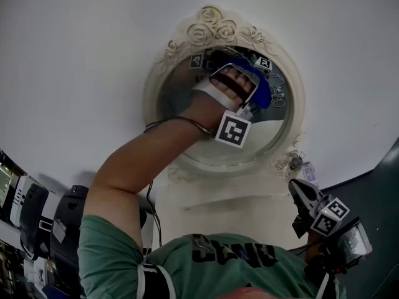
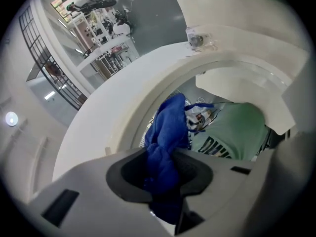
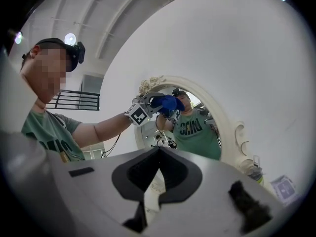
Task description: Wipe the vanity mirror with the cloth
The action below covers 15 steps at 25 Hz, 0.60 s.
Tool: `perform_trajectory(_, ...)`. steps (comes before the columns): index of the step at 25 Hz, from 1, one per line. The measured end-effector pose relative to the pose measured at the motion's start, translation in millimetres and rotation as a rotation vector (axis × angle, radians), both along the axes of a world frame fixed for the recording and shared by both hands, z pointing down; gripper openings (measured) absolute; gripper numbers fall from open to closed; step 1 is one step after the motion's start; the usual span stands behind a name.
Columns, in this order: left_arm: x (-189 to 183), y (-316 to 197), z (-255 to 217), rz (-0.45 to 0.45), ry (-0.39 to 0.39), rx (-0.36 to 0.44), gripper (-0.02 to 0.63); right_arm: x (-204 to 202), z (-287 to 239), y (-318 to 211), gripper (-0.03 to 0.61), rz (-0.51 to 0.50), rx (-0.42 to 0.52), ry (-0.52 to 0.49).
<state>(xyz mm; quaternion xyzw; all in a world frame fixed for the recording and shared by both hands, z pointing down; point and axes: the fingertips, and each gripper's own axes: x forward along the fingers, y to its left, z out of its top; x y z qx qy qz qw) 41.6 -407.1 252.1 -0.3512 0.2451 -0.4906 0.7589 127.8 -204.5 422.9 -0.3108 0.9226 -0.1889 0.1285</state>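
Pinching a blue cloth (image 2: 165, 142), the left hand-held gripper (image 2: 163, 177) holds it on the round cream-framed mirror (image 1: 212, 27). The right hand-held gripper (image 3: 158, 154) is closed, empty.

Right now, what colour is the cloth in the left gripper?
Blue. The cloth shows best in the left gripper view.

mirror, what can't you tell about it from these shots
- Head view: where the cloth meets the mirror is hidden behind the hand and left claw.
- Left gripper view: the claw's body covers part of the mirror.
- Small item at the mirror's rim: too small to identify.
- Smudges on the mirror: too fine for any view.
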Motion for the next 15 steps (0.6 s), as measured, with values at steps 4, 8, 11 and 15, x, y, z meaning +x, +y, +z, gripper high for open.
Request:
perform_trajectory(4,45,-12,3,0.012,-0.041,-0.002,0.114,25,-2,5,0.011,0.039,0.005,-0.008)
perform_trajectory(8,60,-14,4,0.005,-0.052,-0.012,0.114,33,0,12,0.011,0.057,0.001,-0.008)
perform_trajectory(11,56,-9,0,0.018,-0.042,-0.017,0.114,23,-3,15,0.012,0.048,0.005,-0.001)
perform_trajectory(15,14,22,-10,0.055,-0.006,0.011,0.114,-4,-14,17,0.011,0.024,0.025,0.017)
